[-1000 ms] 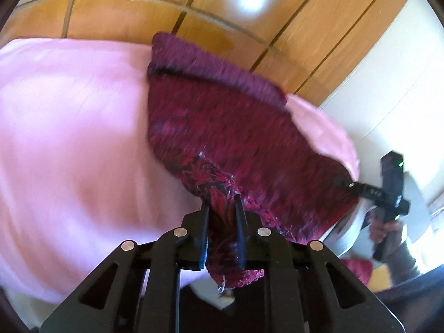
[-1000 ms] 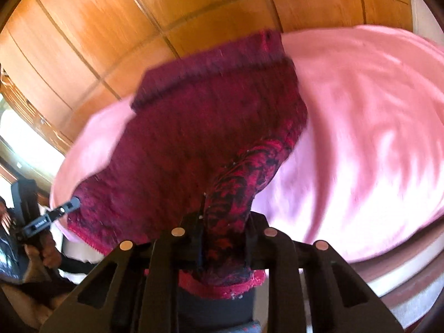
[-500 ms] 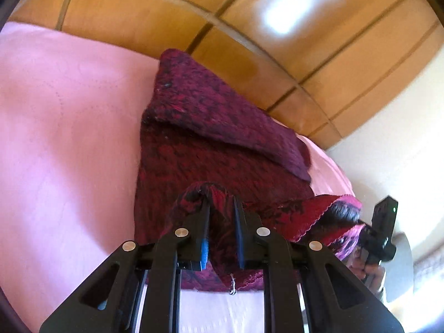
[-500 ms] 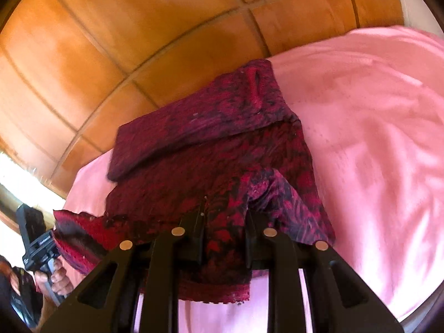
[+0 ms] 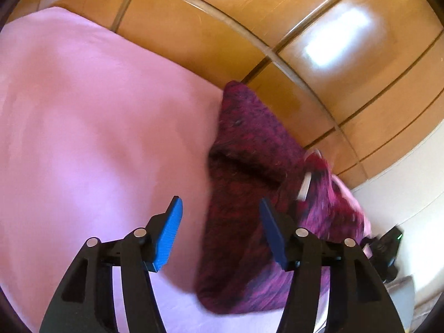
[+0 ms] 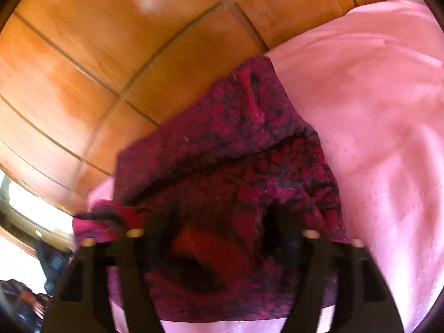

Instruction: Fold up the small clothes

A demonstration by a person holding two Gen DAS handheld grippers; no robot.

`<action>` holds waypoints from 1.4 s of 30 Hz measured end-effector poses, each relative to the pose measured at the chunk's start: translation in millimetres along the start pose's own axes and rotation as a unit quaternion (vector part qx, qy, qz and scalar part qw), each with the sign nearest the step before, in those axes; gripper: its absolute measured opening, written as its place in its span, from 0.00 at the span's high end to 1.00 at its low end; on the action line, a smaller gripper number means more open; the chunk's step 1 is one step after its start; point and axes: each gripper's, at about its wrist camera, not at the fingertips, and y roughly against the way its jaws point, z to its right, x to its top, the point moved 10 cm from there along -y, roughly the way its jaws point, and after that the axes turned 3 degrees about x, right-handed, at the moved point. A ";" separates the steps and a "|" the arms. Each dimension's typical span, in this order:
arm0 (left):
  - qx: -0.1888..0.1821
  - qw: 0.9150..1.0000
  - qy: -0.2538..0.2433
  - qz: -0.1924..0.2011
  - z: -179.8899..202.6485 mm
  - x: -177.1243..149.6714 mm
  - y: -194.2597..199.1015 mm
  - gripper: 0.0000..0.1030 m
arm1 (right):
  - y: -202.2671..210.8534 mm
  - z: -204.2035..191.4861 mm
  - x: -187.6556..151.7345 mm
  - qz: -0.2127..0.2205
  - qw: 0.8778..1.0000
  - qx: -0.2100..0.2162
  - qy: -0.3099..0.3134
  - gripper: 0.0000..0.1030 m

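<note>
Though blurred, both hand-held grippers (image 5: 220, 208) (image 6: 219, 222) opening, seemingly clear of maroon garment (image 6: 222, 149).

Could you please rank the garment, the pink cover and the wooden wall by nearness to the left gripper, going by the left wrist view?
From the left gripper, whose fingers are opening:
1. Garment, dark red, lying partly between the fingers and to the right.
2. Pink cover, beneath the garment, spreading left.
3. Wooden wall, beyond the cover's far edge.

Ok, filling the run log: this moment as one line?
step: releasing fold | left gripper: opening | right gripper: opening | garment: folded on pink sheet
</note>
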 end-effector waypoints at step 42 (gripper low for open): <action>-0.087 0.987 -0.099 -0.092 17.3 -144.1 86.4 0.89 | 125.8 15.8 -135.6 -0.066 0.991 -0.079 0.084 0.88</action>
